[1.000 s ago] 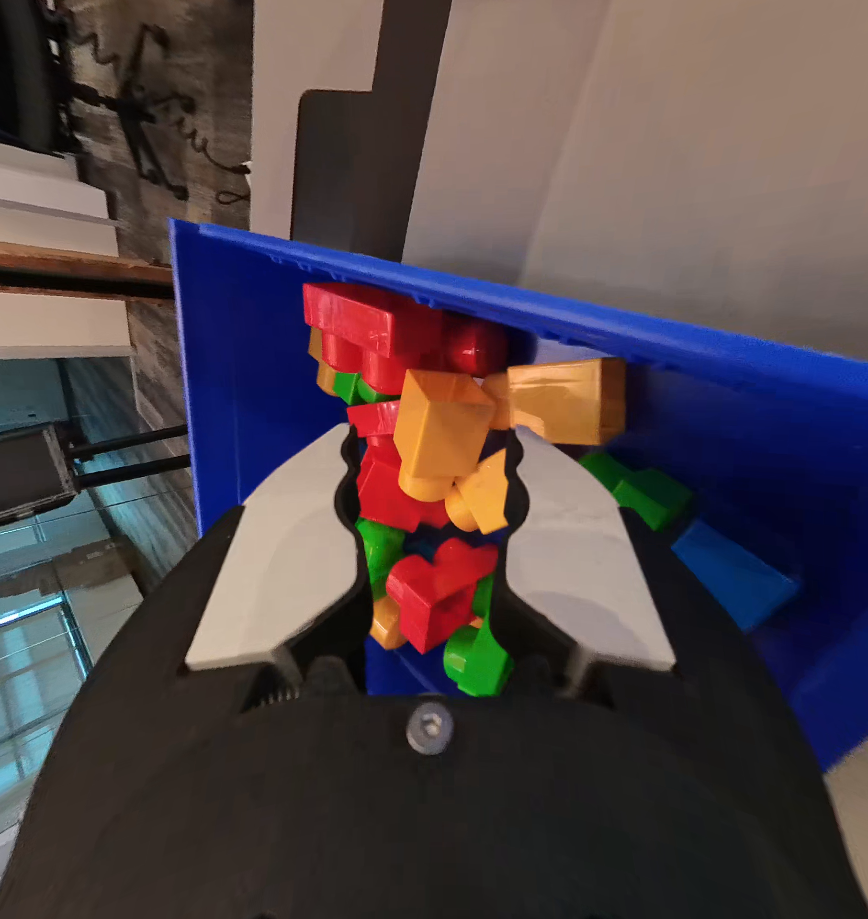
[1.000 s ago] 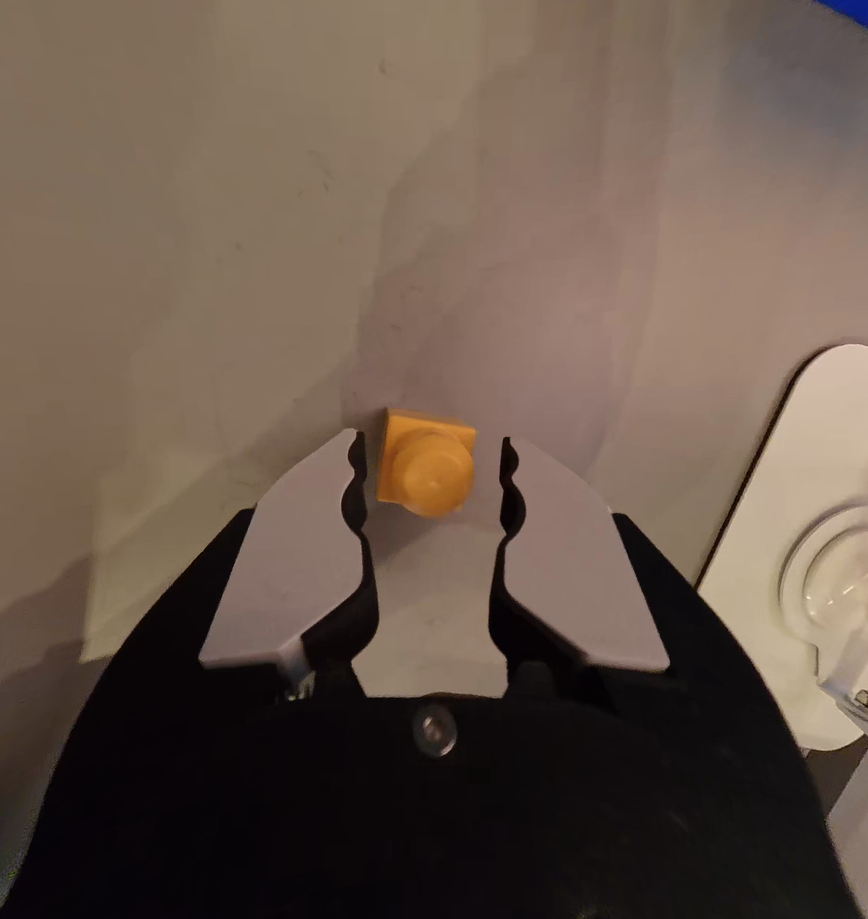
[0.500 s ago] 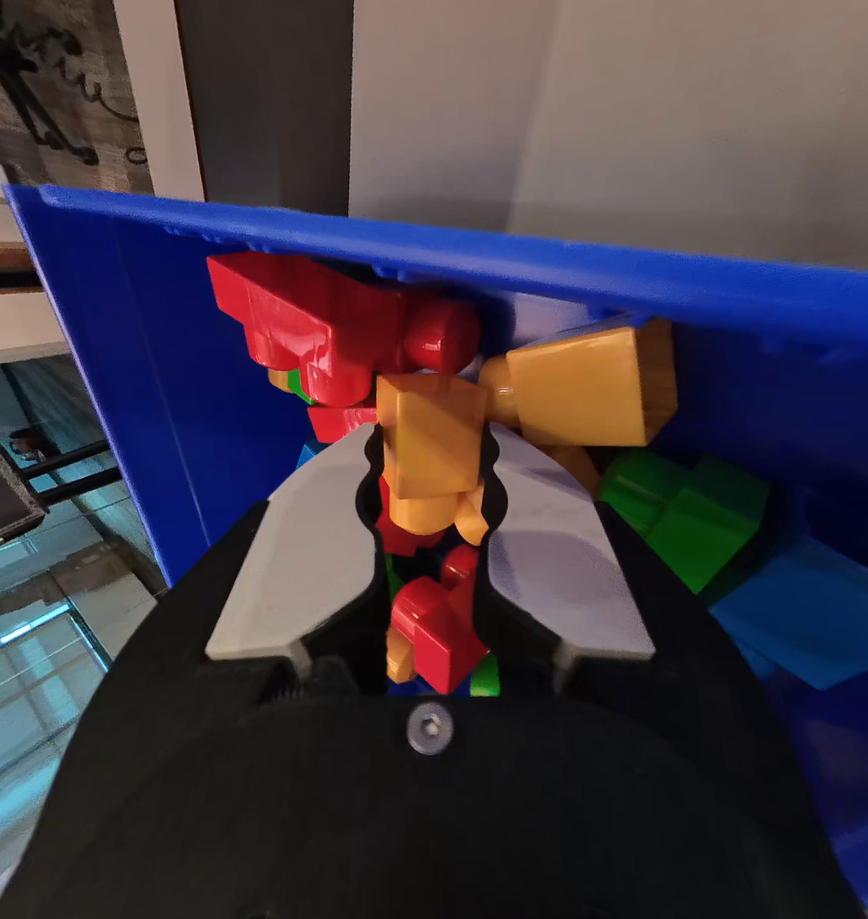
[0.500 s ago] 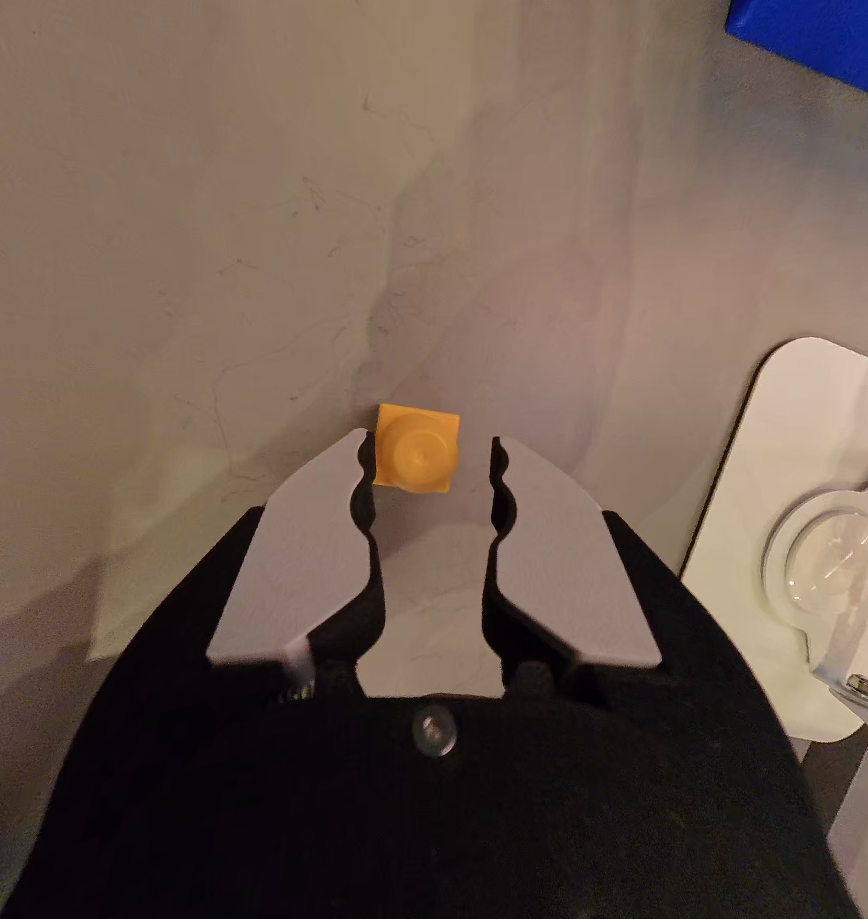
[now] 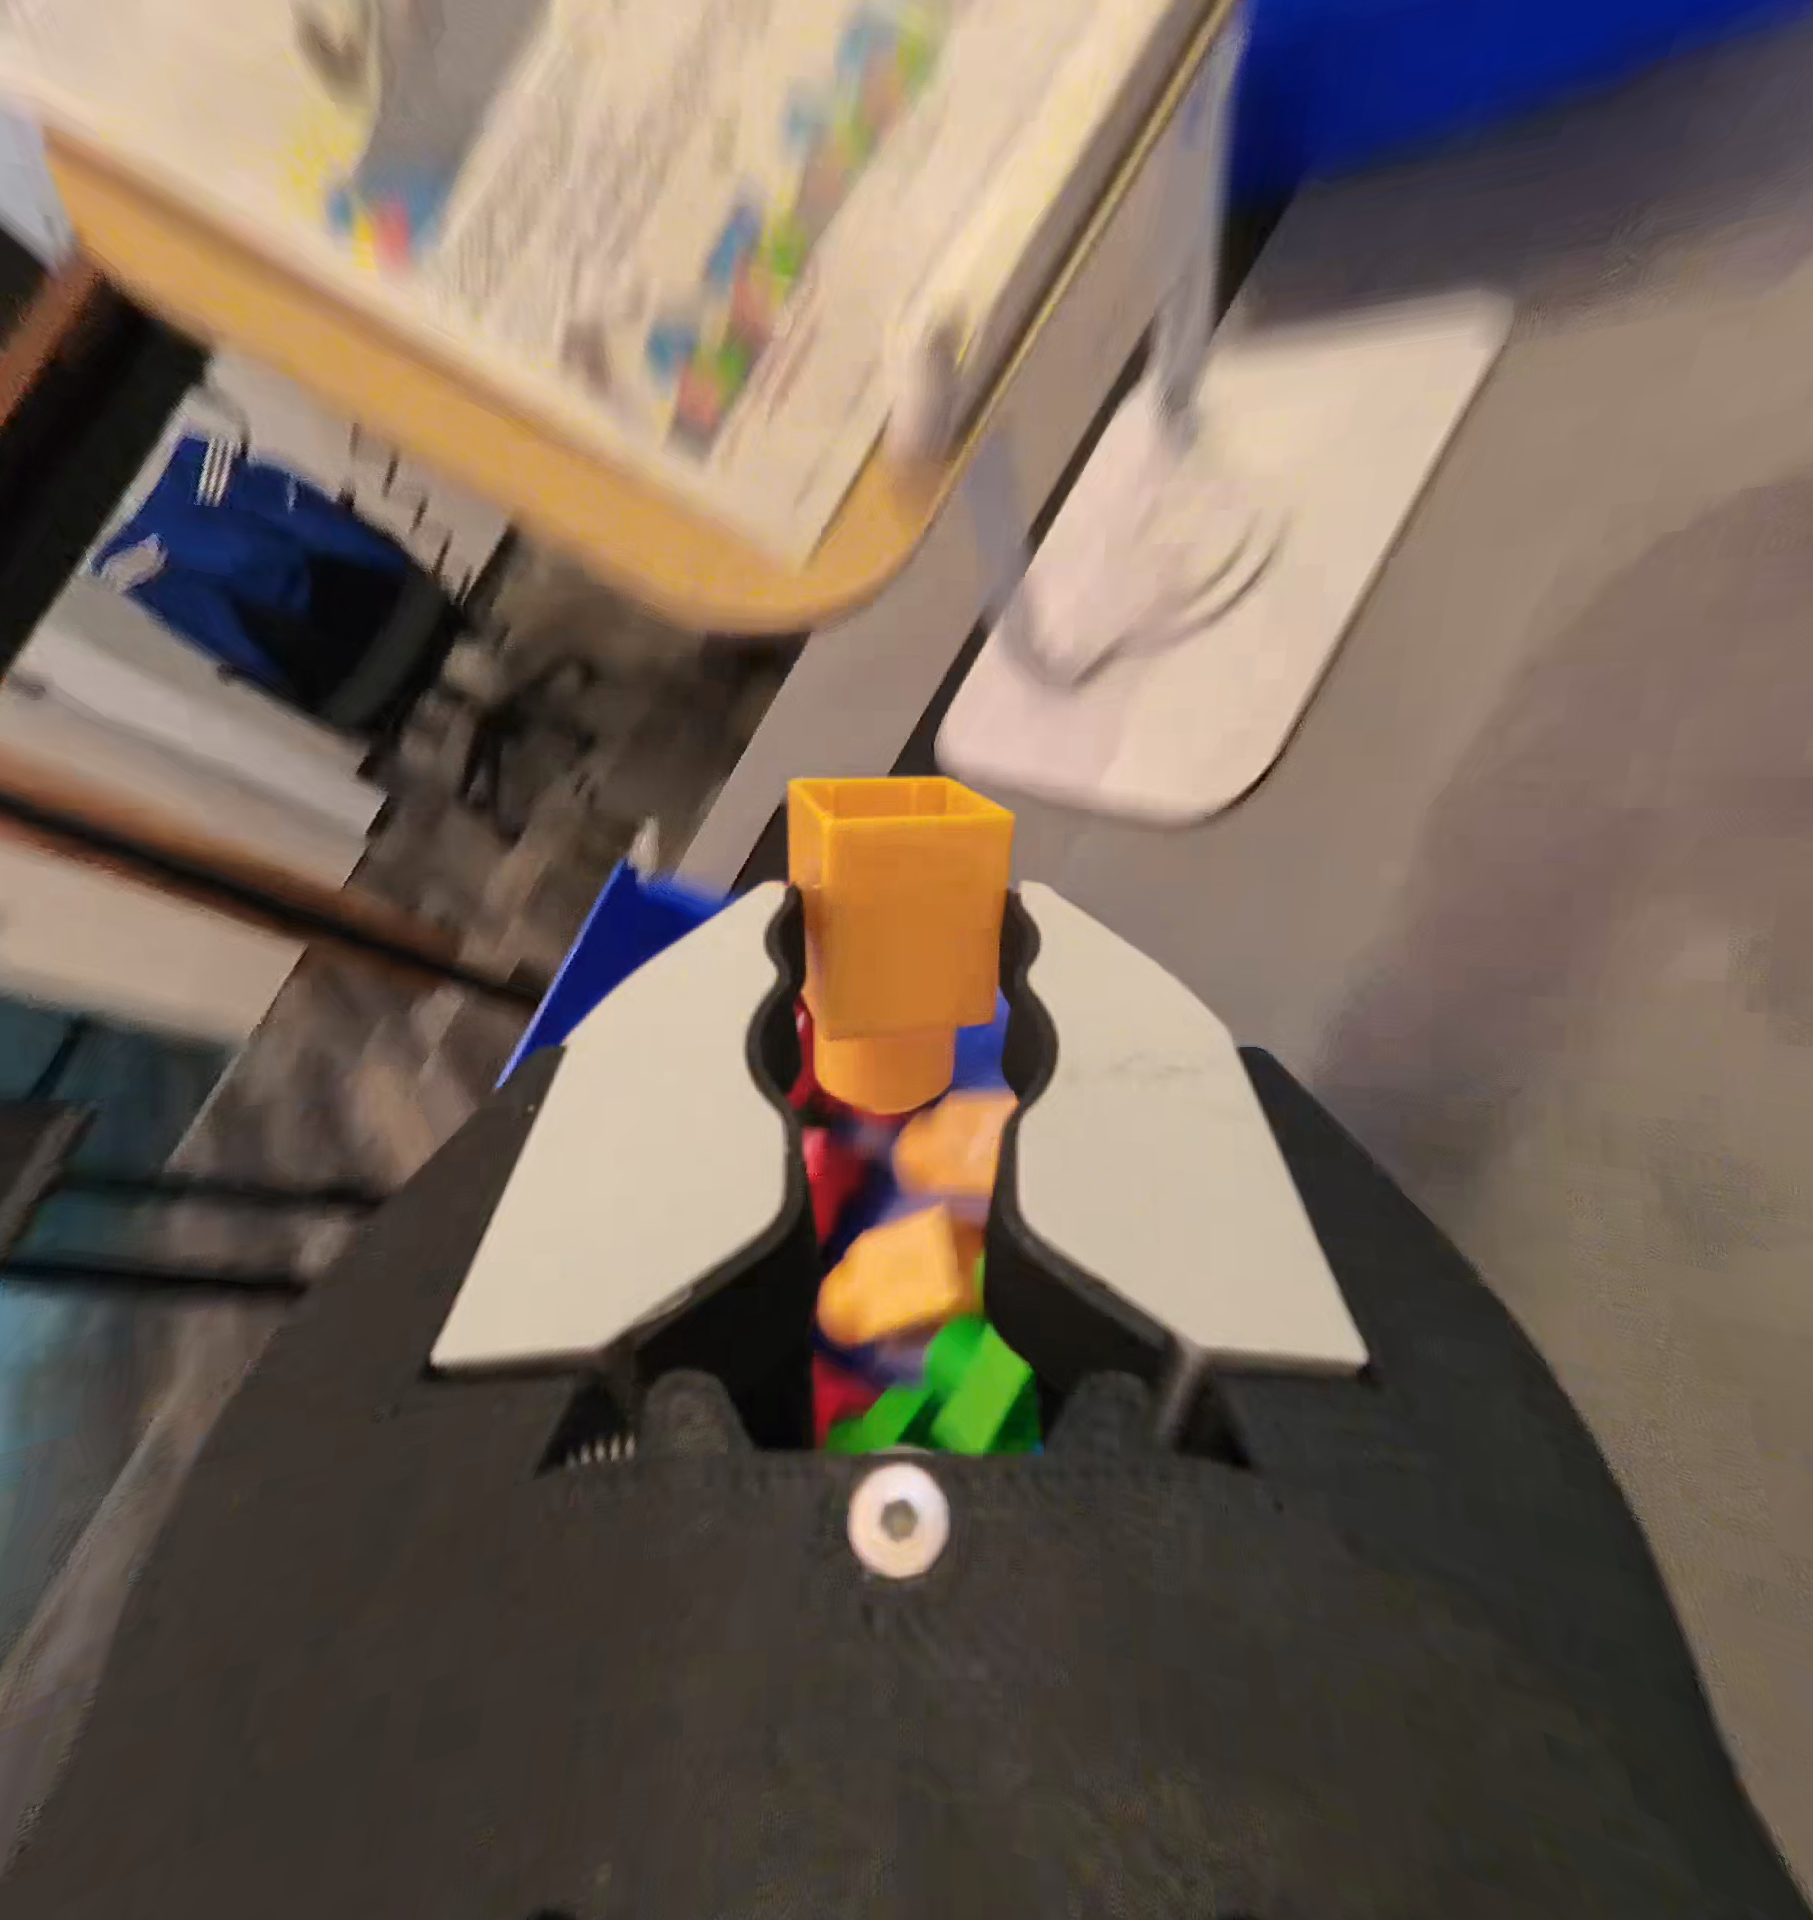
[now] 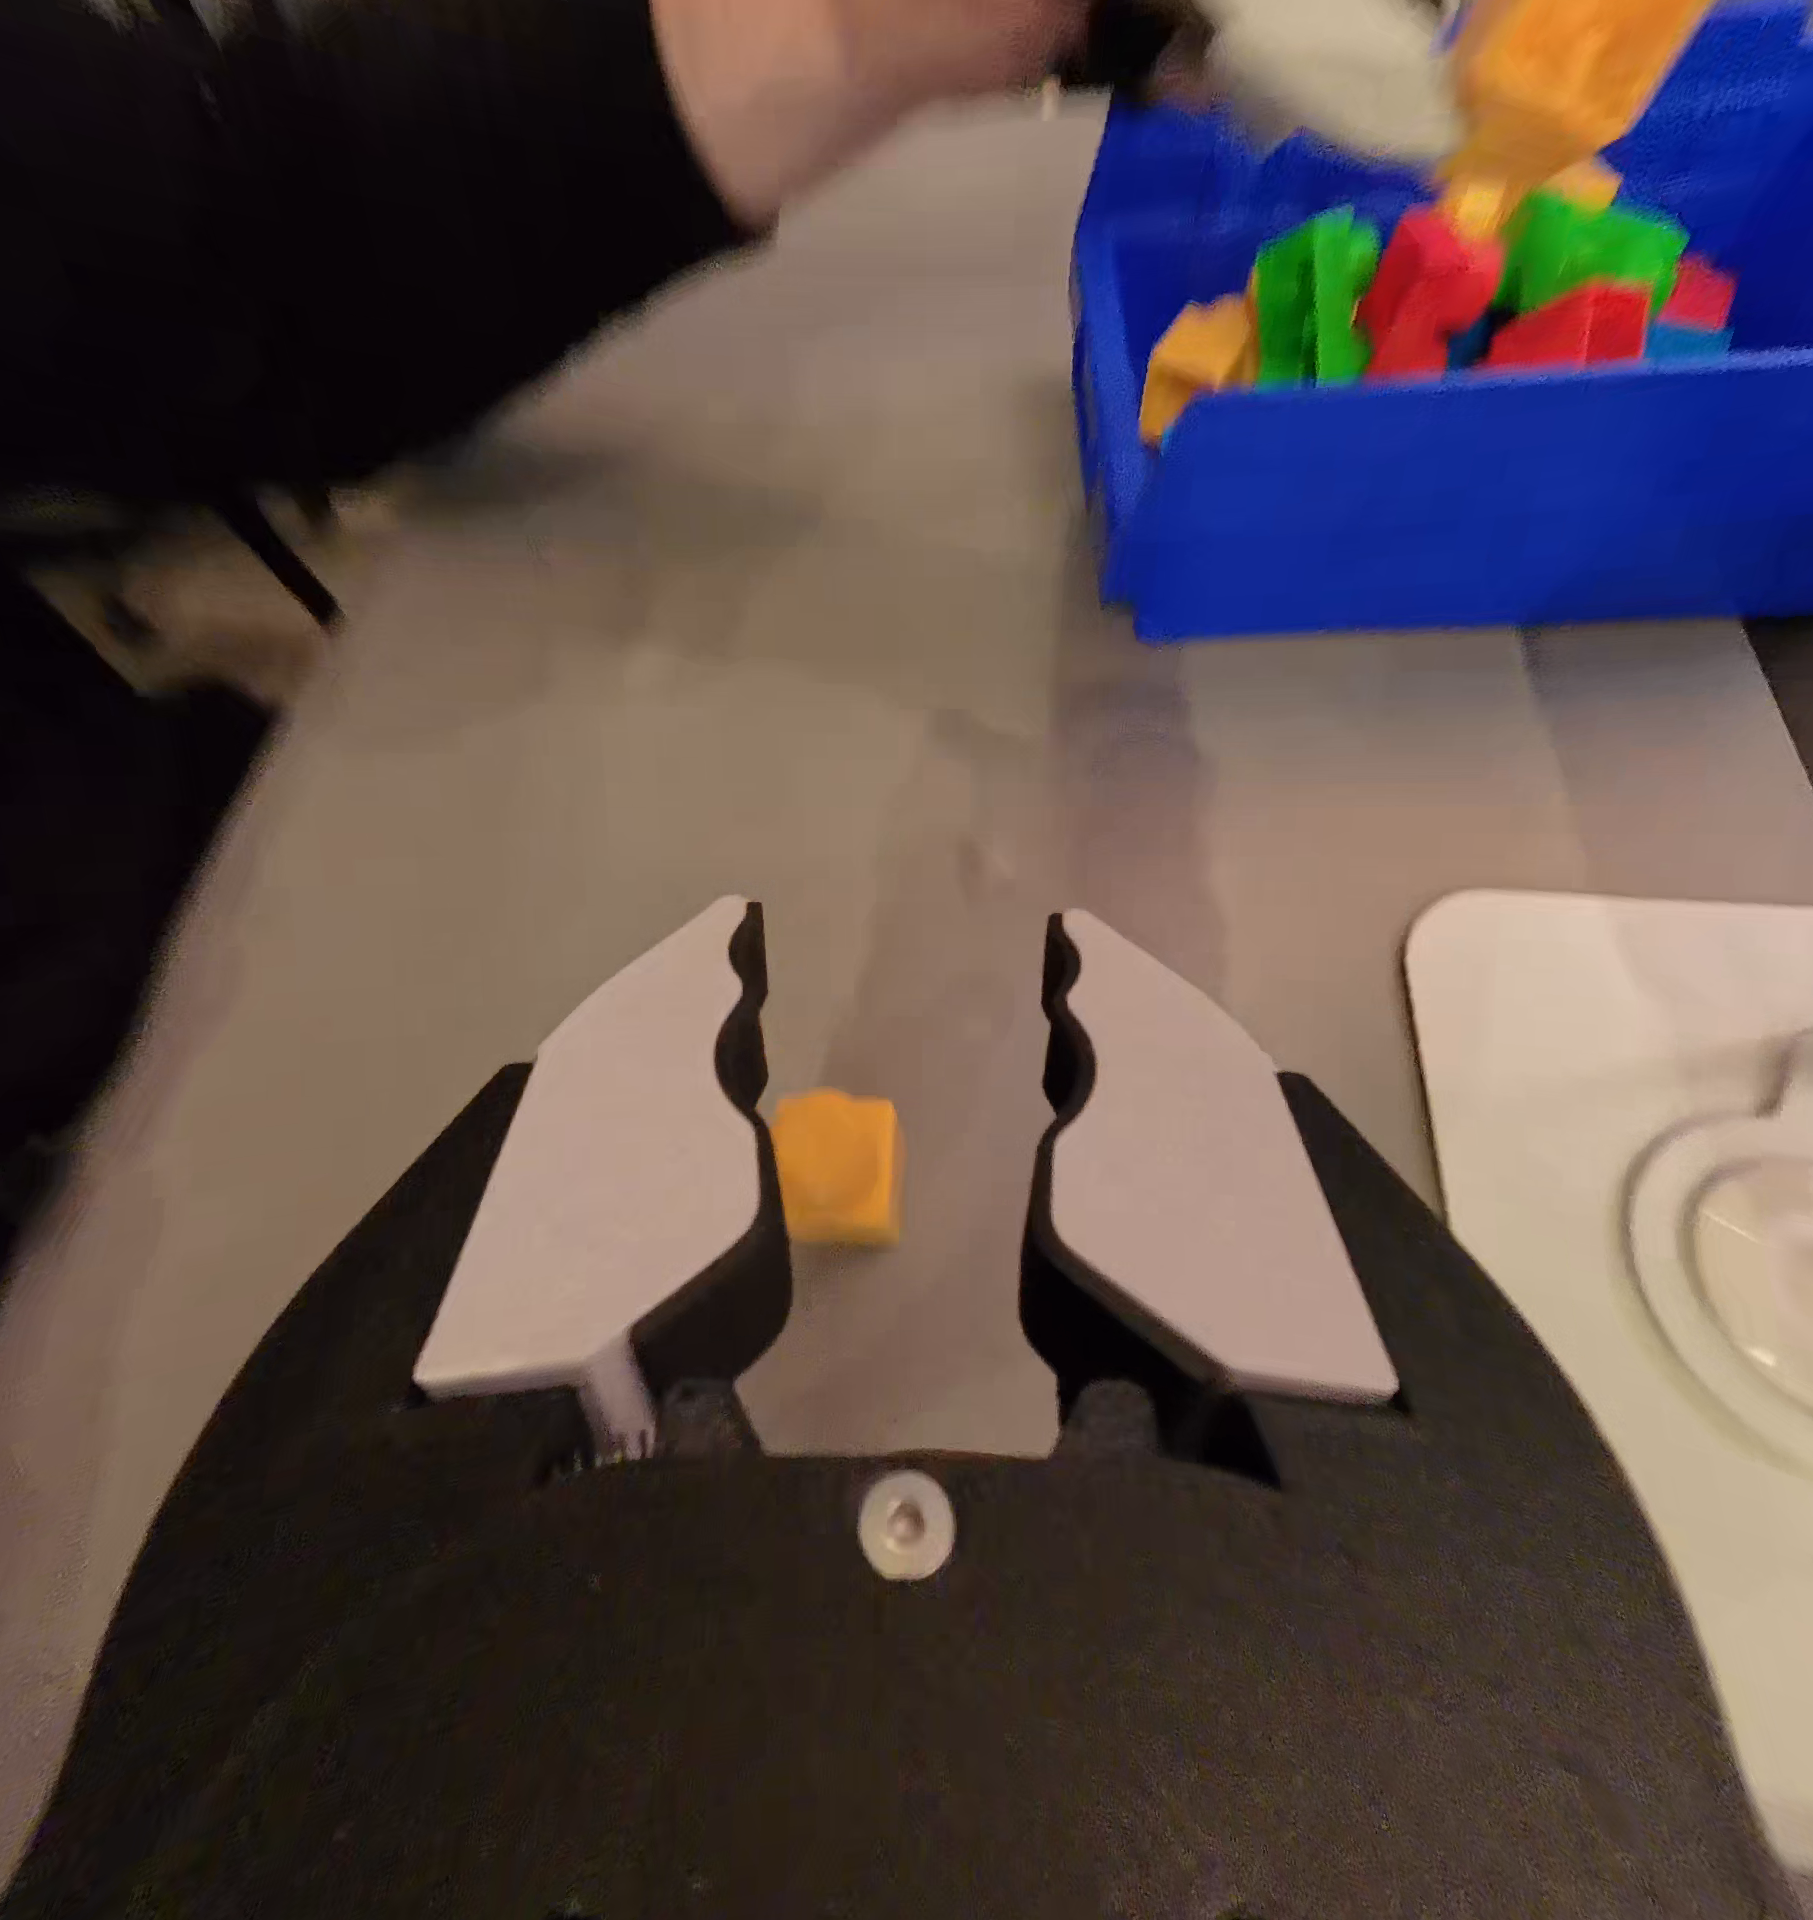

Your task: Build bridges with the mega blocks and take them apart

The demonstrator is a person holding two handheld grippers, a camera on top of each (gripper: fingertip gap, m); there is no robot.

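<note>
Left gripper (image 5: 900, 935) clamps an orange block (image 5: 902, 914) — right gripper (image 6: 902, 987) gapes wide, bare, over another orange block (image 6: 840, 1169) on the table (image 6: 673, 727).

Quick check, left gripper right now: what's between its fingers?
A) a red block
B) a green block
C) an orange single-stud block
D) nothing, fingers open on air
C: in the left wrist view the left gripper has its fingers pressed on both sides of an orange single-stud block, hollow end pointing away, stud toward the camera.
</note>
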